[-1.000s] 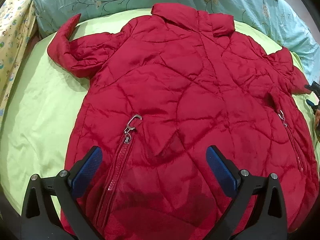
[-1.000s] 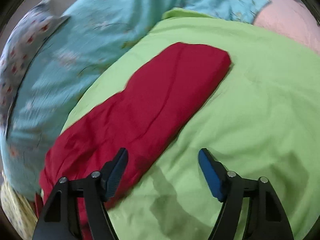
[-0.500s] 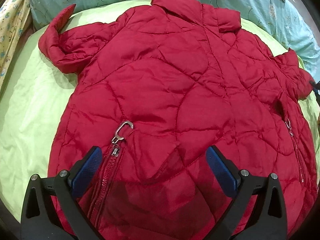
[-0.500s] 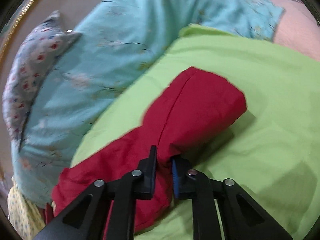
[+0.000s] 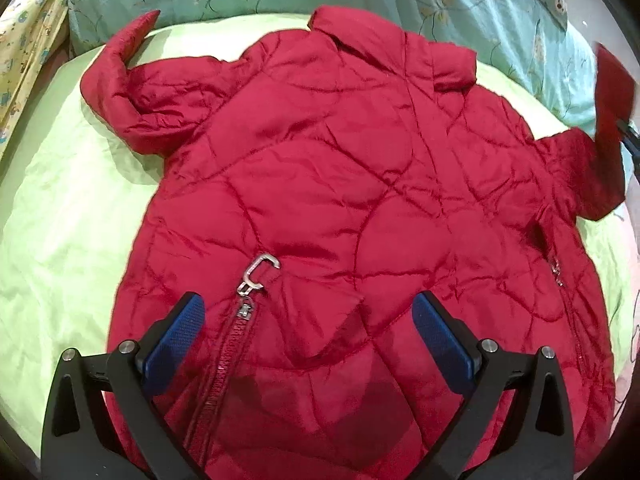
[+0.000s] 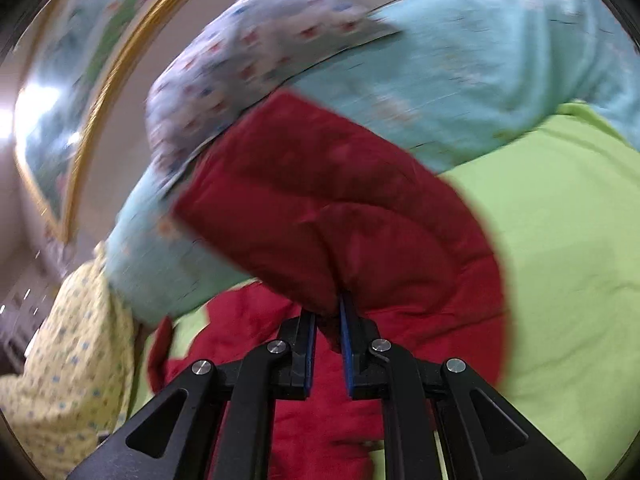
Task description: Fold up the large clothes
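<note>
Red quilted jacket spread flat, front up, on green bed sheet; collar at far side, against teal floral bedding. Left gripper spread wide, over near hem beside silver zipper pull, touching nothing. Right gripper pressed together, pinching jacket's right sleeve, sleeve lifted off sheet; view blurred

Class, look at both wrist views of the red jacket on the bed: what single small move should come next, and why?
Probably the right hand-held gripper should carry the sleeve it is clamped on across onto the red jacket body. The sleeve is lifted off the green sheet, while the left hand-held gripper is open over the hem, holding nothing.
</note>
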Action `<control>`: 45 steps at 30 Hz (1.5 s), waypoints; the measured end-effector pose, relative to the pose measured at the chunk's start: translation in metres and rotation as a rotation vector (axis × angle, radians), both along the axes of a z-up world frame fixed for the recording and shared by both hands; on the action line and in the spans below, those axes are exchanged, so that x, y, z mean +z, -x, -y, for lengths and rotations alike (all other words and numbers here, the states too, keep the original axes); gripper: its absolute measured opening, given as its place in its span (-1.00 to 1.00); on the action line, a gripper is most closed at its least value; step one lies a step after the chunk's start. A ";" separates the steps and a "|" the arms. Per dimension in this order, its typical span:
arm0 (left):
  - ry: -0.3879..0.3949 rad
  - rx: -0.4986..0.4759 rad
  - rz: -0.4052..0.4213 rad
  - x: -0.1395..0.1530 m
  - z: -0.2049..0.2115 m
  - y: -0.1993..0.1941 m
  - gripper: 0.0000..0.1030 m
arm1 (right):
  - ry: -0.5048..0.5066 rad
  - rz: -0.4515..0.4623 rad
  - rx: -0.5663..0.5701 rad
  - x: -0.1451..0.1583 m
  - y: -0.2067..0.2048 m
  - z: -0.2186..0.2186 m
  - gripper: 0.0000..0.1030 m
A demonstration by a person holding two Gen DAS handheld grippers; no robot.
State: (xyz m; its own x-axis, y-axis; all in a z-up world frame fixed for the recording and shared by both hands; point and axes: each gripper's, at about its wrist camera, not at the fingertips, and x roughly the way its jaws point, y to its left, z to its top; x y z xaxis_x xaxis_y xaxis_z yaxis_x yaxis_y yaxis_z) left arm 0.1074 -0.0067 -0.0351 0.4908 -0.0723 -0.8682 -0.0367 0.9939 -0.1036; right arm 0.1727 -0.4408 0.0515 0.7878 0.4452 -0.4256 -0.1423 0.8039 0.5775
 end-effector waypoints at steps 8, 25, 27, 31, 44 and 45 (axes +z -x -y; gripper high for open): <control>0.070 0.016 0.045 0.014 -0.026 0.003 1.00 | 0.042 -0.050 0.210 -0.006 -0.016 -0.114 -0.81; 0.287 -0.009 0.058 0.026 -0.052 -0.031 1.00 | 0.199 -0.195 0.366 -0.068 -0.012 -0.223 -0.82; 0.304 -0.025 0.044 0.023 -0.046 -0.038 1.00 | 0.243 -0.198 0.346 -0.062 -0.006 -0.214 -0.78; 0.318 -0.044 0.040 0.021 -0.034 -0.046 1.00 | 0.460 -0.166 0.352 -0.052 0.010 -0.211 -0.07; 0.316 -0.025 0.006 0.008 -0.044 -0.039 1.00 | 1.123 -0.101 0.470 -0.112 0.007 -0.245 0.36; 0.313 -0.019 0.006 0.007 -0.047 -0.038 1.00 | 1.102 -0.103 0.467 -0.115 0.003 -0.244 0.25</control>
